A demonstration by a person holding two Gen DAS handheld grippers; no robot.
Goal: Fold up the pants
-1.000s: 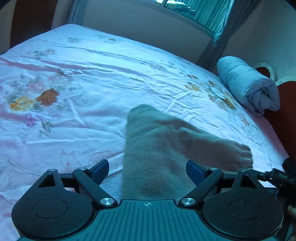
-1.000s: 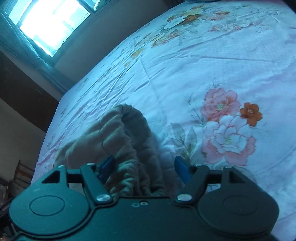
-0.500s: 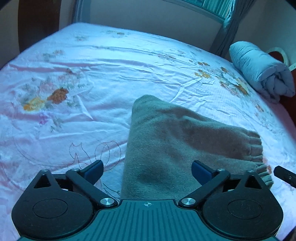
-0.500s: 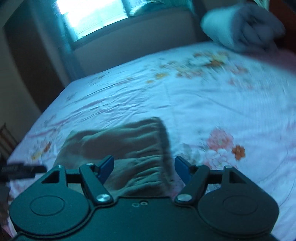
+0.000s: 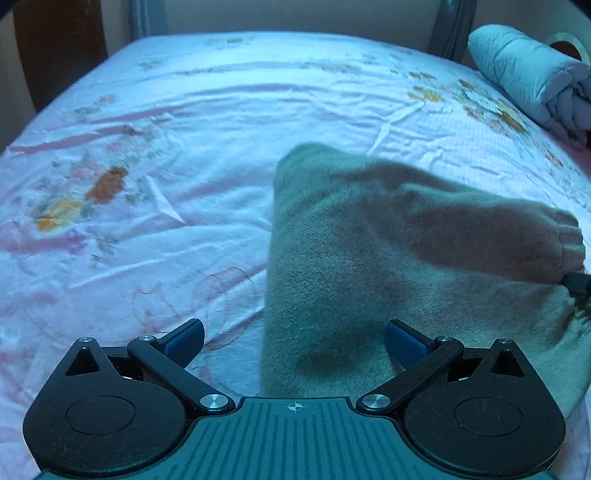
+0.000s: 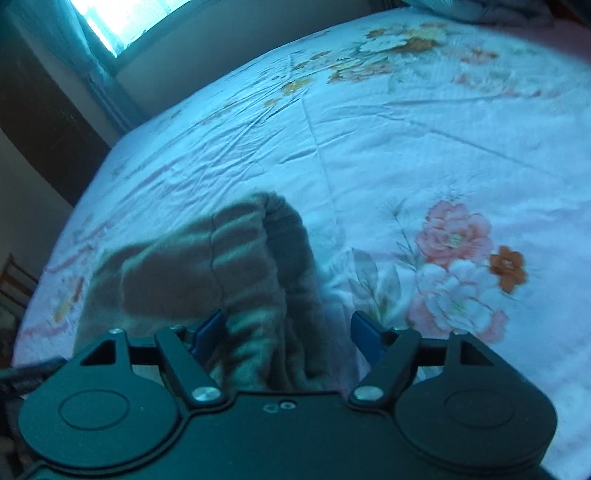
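The fuzzy grey-brown pants (image 5: 369, 266) lie folded on the floral bed sheet (image 5: 184, 155). My left gripper (image 5: 293, 338) is open, low over the sheet, with the fold's near left edge between its blue fingertips. My right gripper (image 6: 288, 326) is open, and the gathered waistband end of the pants (image 6: 251, 266) bulges up between its jaws. The right gripper's tip (image 5: 578, 282) shows at the pants' right end in the left wrist view. Whether the pads touch the cloth is unclear.
A rolled pale blue duvet (image 5: 532, 74) lies at the bed's far right by the headboard. A window (image 6: 122, 18) with curtains and a wall stand beyond the bed. A dark wooden panel (image 5: 55, 48) stands at the far left.
Both grippers stayed open. The right view swung up toward the window, then back down close over the waistband. The left view pulled back slightly, and the pants' upper layer now looks raised.
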